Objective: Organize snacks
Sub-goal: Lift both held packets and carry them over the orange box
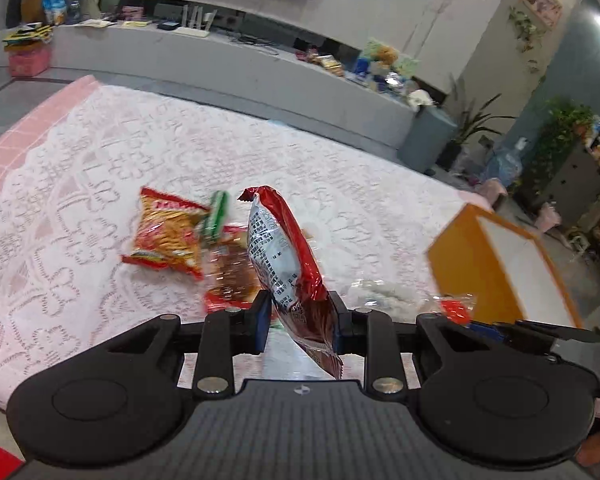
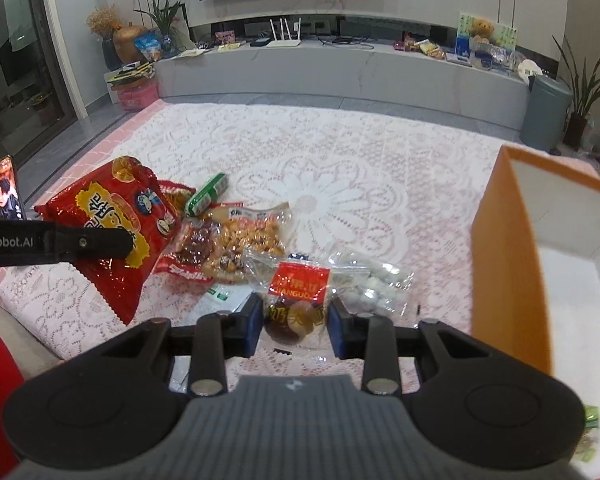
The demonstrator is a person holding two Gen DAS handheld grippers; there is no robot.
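Nearest us, left gripper [image 1: 300,322]: clamped on a glossy red foil snack bag with a silver printed back [image 1: 288,256]; we see it lifted clear of the cloth.
Right gripper [image 2: 294,328]: clenched on a clear plastic pouch with a red label and brown round pieces [image 2: 296,300].
Handling: we judge both light, crinkly and slippery; the bag is soft and would crush, so grip the flat sealed edge.
Middle pile: orange crinkled noodle packet [image 1: 166,240], green stick wrapper [image 2: 207,194], on a pink lace tablecloth [image 2: 340,184].
Off to the side: orange stiff cardboard box, white inside [image 2: 504,280], open; we take it as the likely drop spot.
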